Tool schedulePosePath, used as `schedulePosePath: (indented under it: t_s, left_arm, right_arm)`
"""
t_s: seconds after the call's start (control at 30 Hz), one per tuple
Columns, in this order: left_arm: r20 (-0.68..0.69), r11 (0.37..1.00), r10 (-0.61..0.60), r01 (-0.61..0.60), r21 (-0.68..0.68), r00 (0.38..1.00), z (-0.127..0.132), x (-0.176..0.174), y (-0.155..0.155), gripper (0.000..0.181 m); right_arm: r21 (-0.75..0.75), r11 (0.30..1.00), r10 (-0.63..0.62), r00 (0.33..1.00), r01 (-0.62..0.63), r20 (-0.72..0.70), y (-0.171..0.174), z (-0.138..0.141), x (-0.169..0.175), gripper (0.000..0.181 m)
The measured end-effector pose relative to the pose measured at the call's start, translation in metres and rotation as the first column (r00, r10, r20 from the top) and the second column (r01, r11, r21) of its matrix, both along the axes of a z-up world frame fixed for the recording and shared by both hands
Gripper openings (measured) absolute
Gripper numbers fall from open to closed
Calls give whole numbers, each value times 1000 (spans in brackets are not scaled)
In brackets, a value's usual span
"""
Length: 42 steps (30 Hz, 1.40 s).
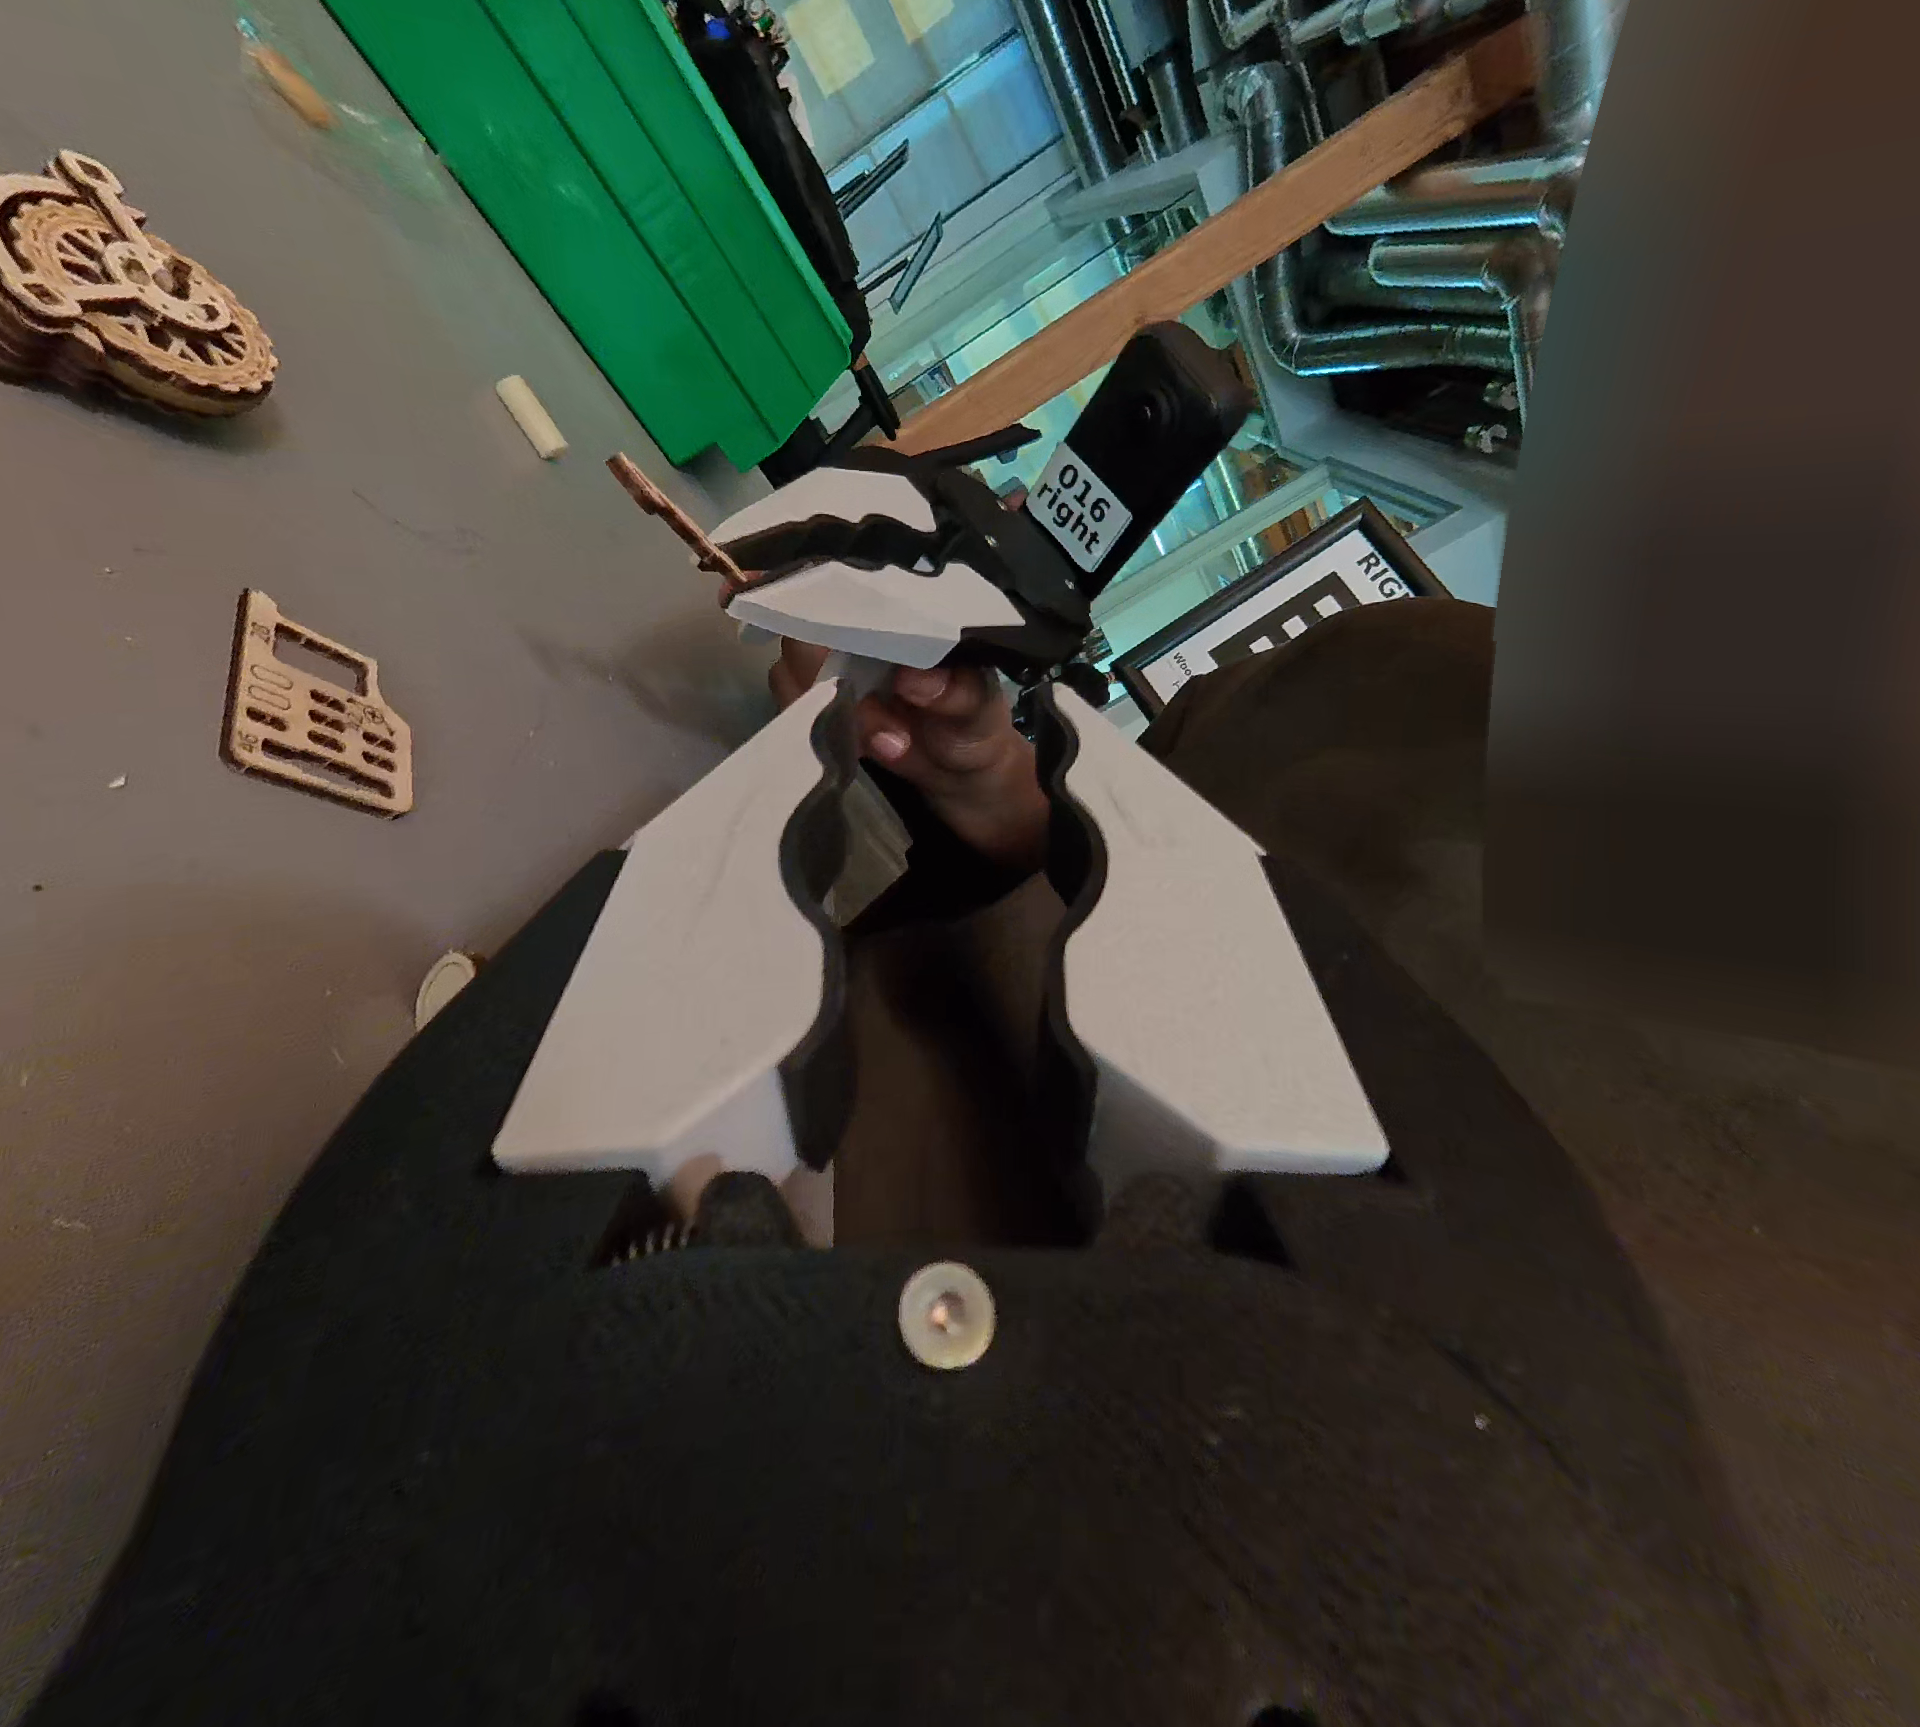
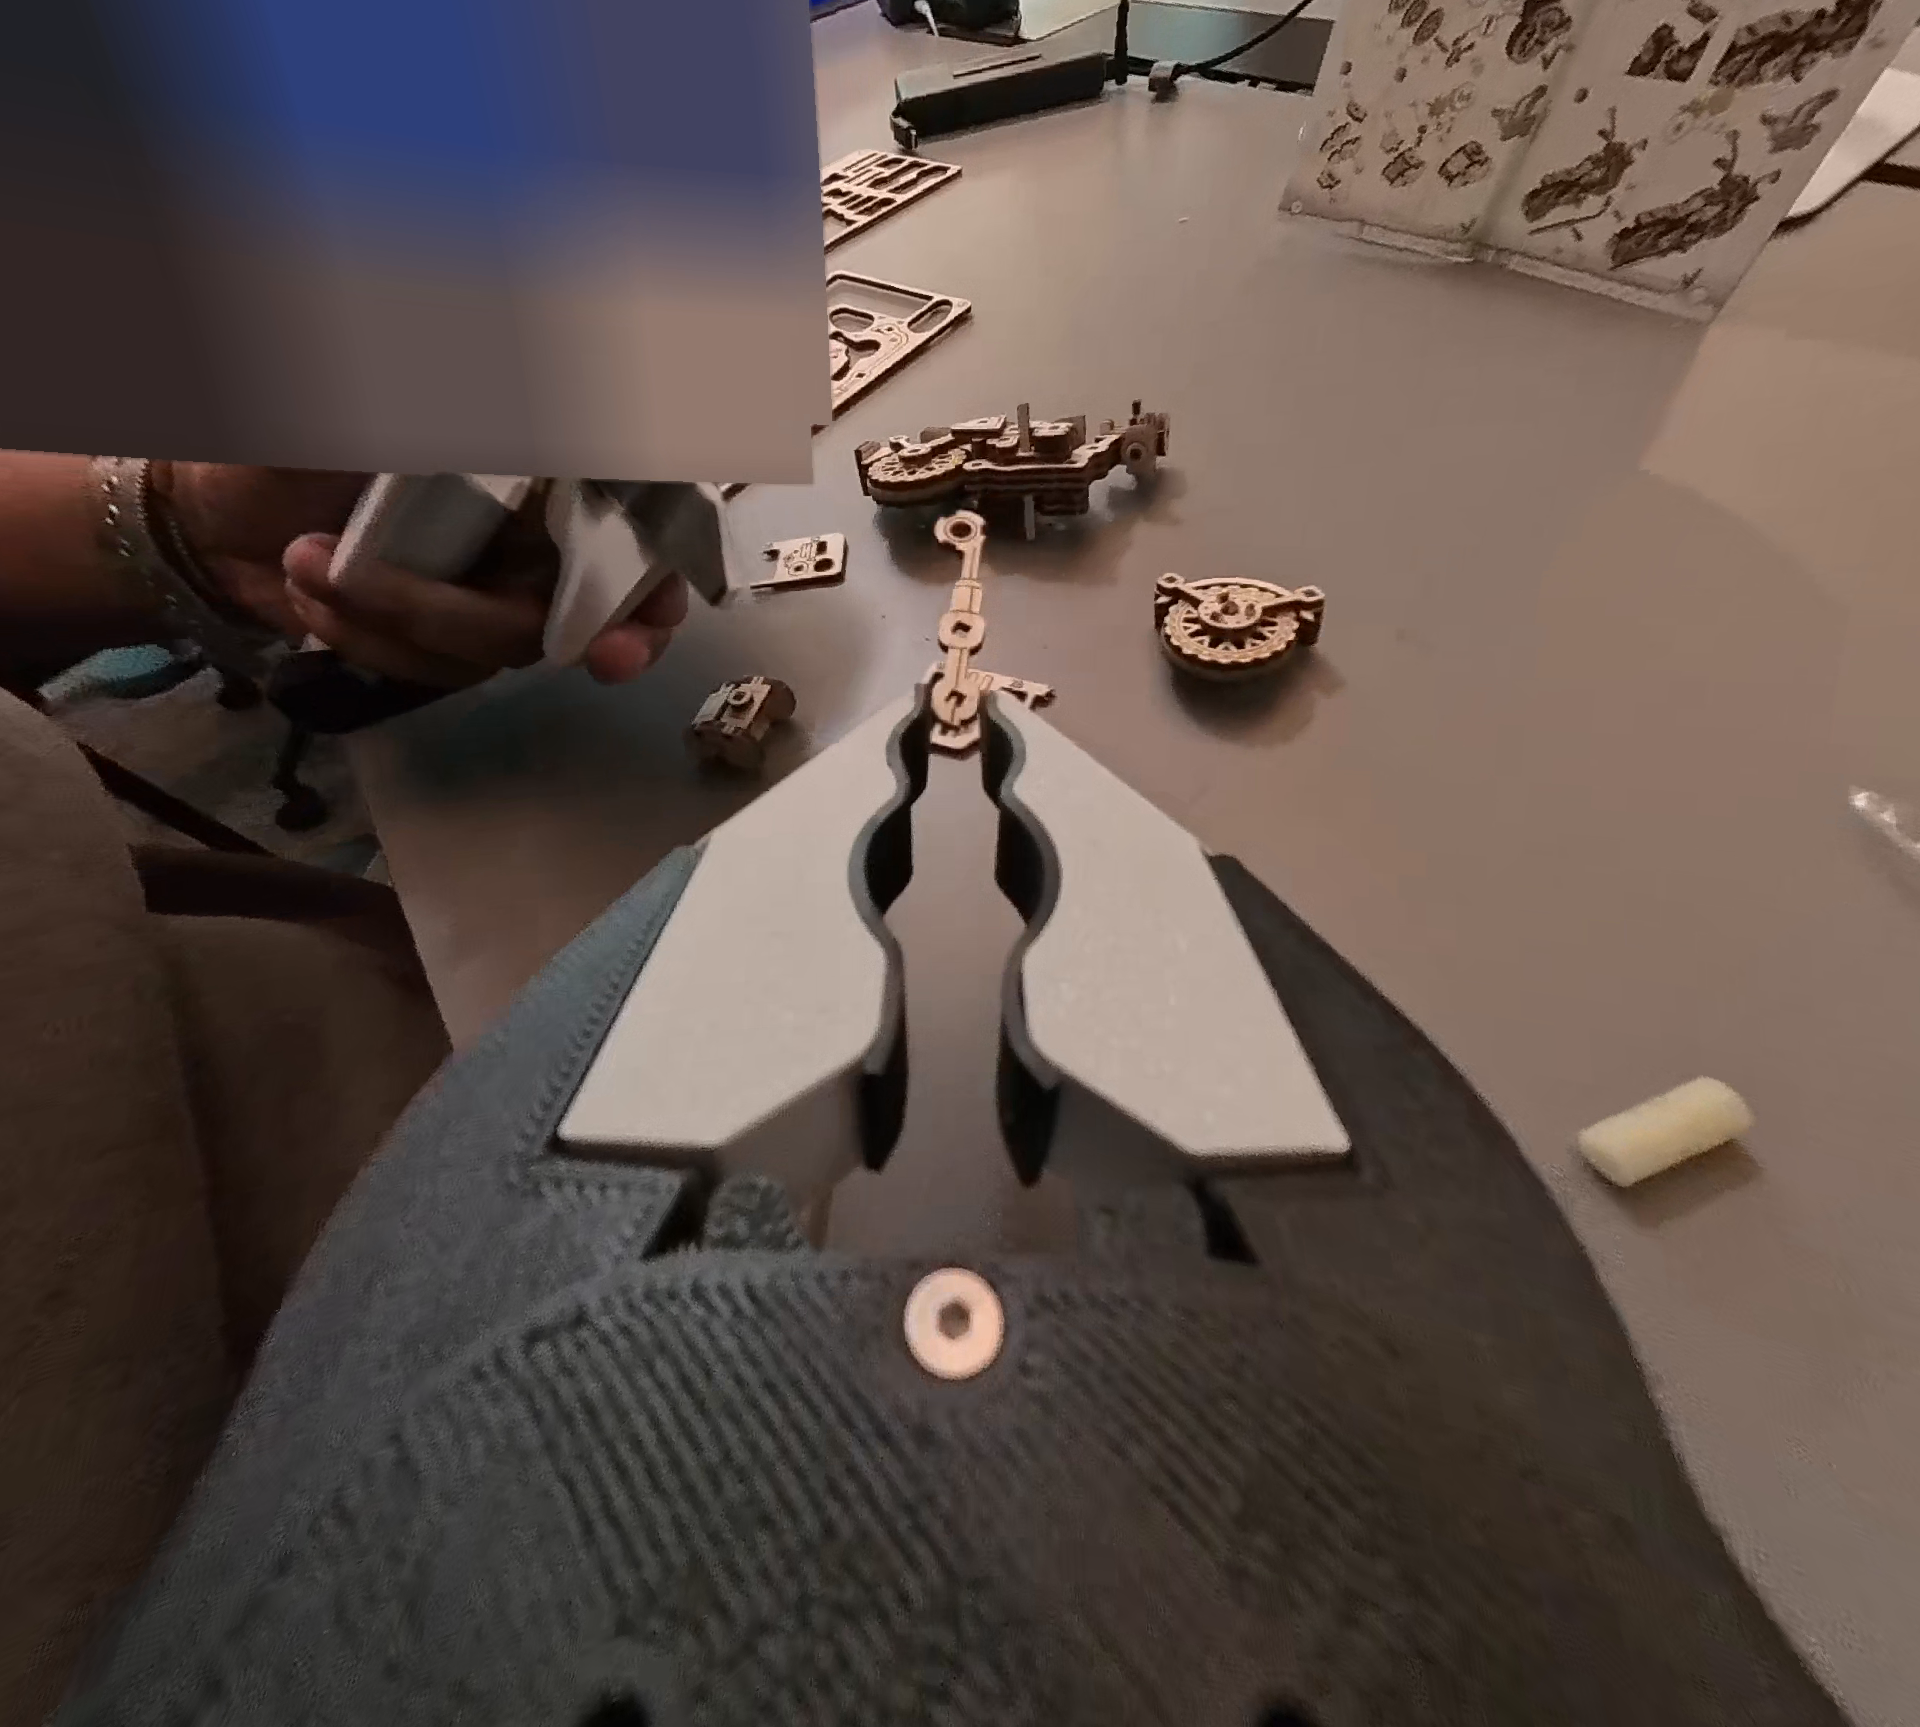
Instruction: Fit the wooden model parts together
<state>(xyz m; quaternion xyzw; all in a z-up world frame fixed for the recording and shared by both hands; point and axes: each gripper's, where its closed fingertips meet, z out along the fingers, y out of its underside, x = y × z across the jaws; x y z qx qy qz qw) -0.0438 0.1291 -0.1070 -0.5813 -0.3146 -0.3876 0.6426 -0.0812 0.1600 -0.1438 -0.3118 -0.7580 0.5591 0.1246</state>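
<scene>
Wooden rod (image 2: 961, 628) pinched by right gripper (image 2: 954, 713) above table (image 2: 1403, 482); left gripper (image 1: 948, 721) spread, empty.

Both wrist views are wide-angle, with straight lines bowing toward the edges; in the left wrist view the green bin (image 1: 582, 150) leans steeply from 11 o'clock toward the centre. Light is soft, even indoor light. On the grey table (image 2: 1455, 534) the shadows are faint and diffuse, spreading toward 6 o'clock under the foam piece (image 2: 1665, 1129). The right wrist view is dimmer and warmer, with slight motion blur on the near gripper body at 6 o'clock. The metal ducts (image 1: 1403, 306) show mild glare.
</scene>
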Motion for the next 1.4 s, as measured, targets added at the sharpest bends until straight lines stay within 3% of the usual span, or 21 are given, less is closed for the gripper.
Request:
schedulePosePath:
  t_s: [1.4]
  left_arm:
    - [-11, 1000, -10, 10, -2, 1000, 0, 1, 0, 32]
  right_arm:
    - [-158, 987, 8, 984, 20, 177, 6, 0, -4, 7]
